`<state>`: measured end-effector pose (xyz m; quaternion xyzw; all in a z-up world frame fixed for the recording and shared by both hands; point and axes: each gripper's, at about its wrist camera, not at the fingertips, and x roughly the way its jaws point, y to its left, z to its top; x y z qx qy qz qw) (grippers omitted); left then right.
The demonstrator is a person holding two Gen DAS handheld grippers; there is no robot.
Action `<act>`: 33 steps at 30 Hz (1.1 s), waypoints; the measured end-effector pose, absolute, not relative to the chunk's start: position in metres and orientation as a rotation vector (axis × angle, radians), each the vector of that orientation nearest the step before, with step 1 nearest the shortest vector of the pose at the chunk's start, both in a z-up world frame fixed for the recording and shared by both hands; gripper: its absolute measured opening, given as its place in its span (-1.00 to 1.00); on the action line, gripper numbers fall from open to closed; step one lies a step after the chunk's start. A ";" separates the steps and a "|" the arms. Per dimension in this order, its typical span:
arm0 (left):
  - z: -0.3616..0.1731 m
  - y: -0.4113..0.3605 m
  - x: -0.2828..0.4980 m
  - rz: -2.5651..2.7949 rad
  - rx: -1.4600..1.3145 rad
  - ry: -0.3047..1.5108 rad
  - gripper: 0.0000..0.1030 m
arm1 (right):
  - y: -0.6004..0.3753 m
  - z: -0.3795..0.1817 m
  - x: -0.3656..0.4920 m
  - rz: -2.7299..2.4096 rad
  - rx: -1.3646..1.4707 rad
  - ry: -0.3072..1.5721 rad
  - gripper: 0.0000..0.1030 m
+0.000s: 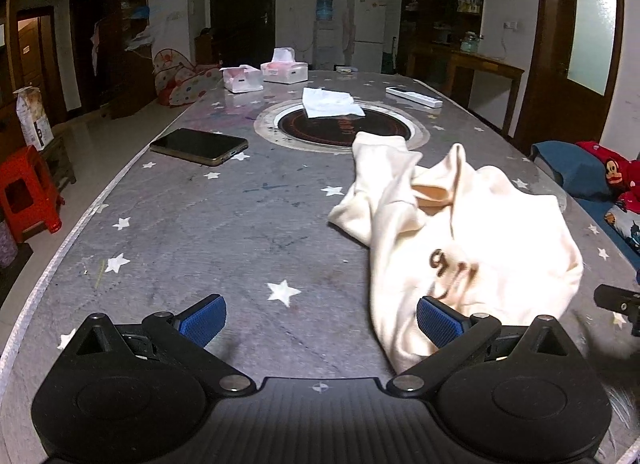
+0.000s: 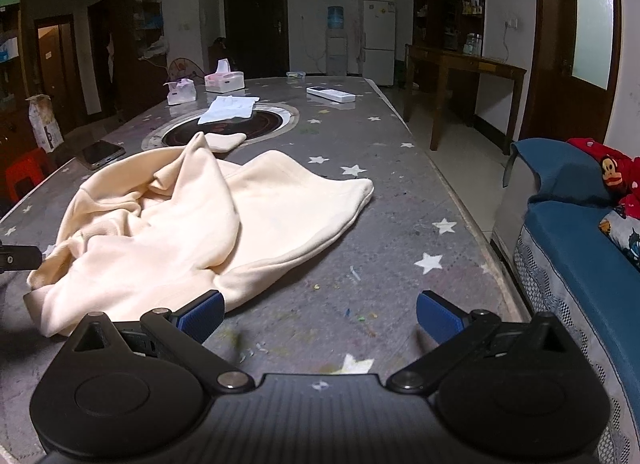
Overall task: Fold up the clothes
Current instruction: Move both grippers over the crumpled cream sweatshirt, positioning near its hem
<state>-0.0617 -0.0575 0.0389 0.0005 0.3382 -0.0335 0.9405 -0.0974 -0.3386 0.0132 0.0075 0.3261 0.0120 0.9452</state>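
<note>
Between open grippers: left gripper (image 1: 320, 318), right gripper (image 2: 320, 318), crumpled cream garment (image 2: 192, 224).

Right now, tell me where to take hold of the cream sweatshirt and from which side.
Grip the near hem of the cream sweatshirt. It lies crumpled on the table, its thin edge closest. The open left gripper could come in low at the hem corner; the open right gripper at the edge beside its left finger. Probably easier than the bunched middle folds.

Phone (image 1: 199, 146), tissue box (image 1: 284, 71), remote (image 1: 414, 96)
</note>
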 end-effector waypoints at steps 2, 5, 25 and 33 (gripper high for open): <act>0.040 -0.061 -0.064 -0.074 0.003 0.689 1.00 | -0.336 0.013 -0.101 0.030 0.015 0.665 1.00; 0.041 -0.065 -0.067 -0.081 0.008 0.689 1.00 | -0.332 0.013 -0.105 0.037 0.015 0.664 1.00; 0.050 -0.081 -0.085 -0.102 0.020 0.673 1.00 | -0.313 0.022 -0.127 0.083 -0.014 0.639 1.00; 0.051 -0.084 -0.078 -0.111 0.027 0.681 1.00 | -0.309 0.025 -0.120 0.096 -0.017 0.637 1.00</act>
